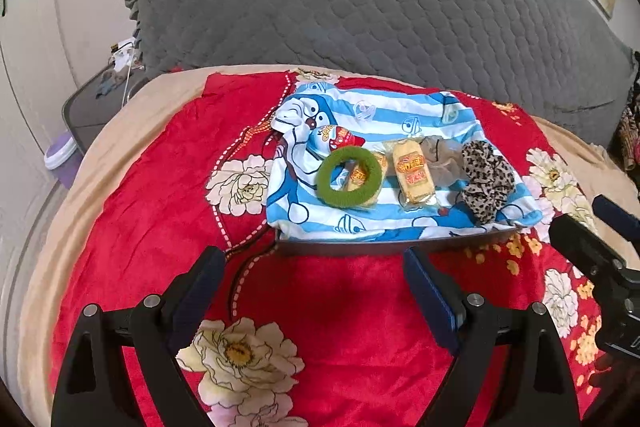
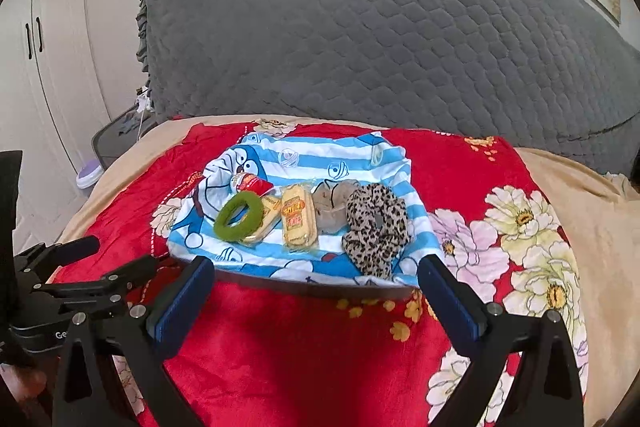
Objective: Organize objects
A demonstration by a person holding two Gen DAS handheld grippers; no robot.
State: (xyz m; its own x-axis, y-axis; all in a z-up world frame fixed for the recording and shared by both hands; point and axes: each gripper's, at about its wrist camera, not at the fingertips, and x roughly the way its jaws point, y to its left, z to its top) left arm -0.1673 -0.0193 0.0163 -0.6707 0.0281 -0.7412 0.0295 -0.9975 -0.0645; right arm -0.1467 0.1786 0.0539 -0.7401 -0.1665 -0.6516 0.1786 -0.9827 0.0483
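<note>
while both of my grippers hang over the near end of the bed, the biggest thing ahead is the grey quilted cover point(image 2: 360, 27) rising behind everything, and below it the red floral blanket point(image 1: 160, 187) that makes the work surface. on that blanket lies a blue striped cartoon cloth point(image 1: 380, 107), draped over what looks like a shallow tray whose dark front edge point(image 1: 380, 247) shows just beyond my fingertips; i judge the cloth serves as a liner so the small things stay gathered in one place. on it, in a rough row, sit the leopard scrunchie point(image 1: 486, 183), a beige scrunchie point(image 1: 440, 163) touching it, a wrapped yellow snack point(image 1: 412, 175), the green hair ring point(image 1: 349, 177) resting on a second snack packet point(image 1: 362, 183), and a red-and-white packet point(image 1: 338, 139) just behind the ring. my left gripper point(image 1: 316, 283) stands released, wide apart with nothing between the pads, and my right gripper point(image 2: 316, 291) likewise gapes empty, both short of the tray. the left view shows my right gripper at its right border; the right view shows the left one at its left border and, alone, the white wardrobe doors point(image 2: 36, 39) and the picture frames above the cover.
</note>
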